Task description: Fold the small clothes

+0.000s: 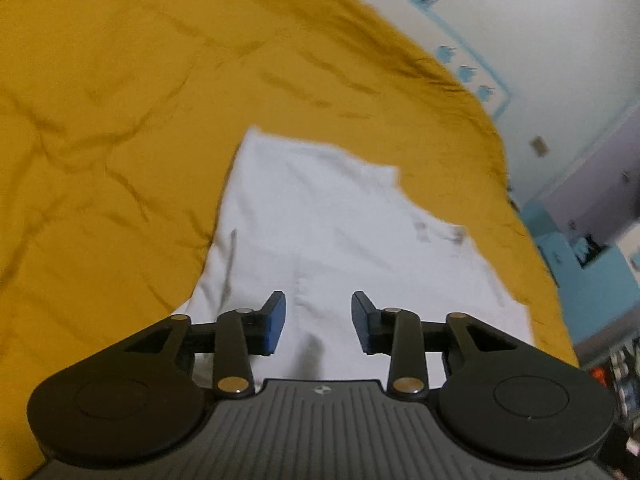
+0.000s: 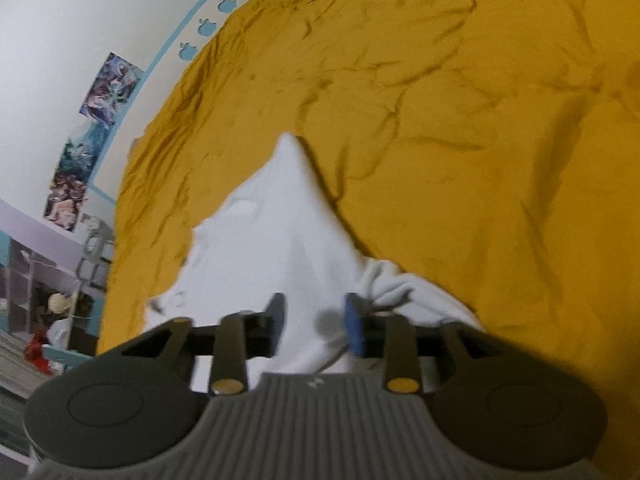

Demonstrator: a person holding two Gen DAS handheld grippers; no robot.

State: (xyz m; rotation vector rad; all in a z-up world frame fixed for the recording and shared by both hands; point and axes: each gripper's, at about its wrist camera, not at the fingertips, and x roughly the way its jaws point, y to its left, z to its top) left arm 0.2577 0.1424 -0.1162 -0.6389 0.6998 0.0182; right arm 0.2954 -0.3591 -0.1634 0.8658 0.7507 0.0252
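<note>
Both grippers hang over a white garment spread on a mustard-yellow bedcover. From the left wrist view, the left gripper sits at the bottom centre of the frame with its blue-padded fingers standing apart; white cloth shows in the gap between them, but the pads do not press on it. The white garment runs from beneath the fingers up through the middle of the frame, ending in a fairly straight edge with a stepped corner at the upper right. It lies flat here, with a faint grey mark near its right edge. The bedcover fills the left and top of the frame, heavily creased.

From the right wrist view, the right gripper is likewise low and centred, its jaws parted to a middling width. The garment rises from between the fingers to a pointed tip in the middle of the frame, and a bunched fold of it lies just to the right of the right-hand finger. Cloth passes between the jaws, though the blur hides whether either pad touches it. The yellow cover takes up the right and top. Posters hang on the wall at the left edge.
</note>
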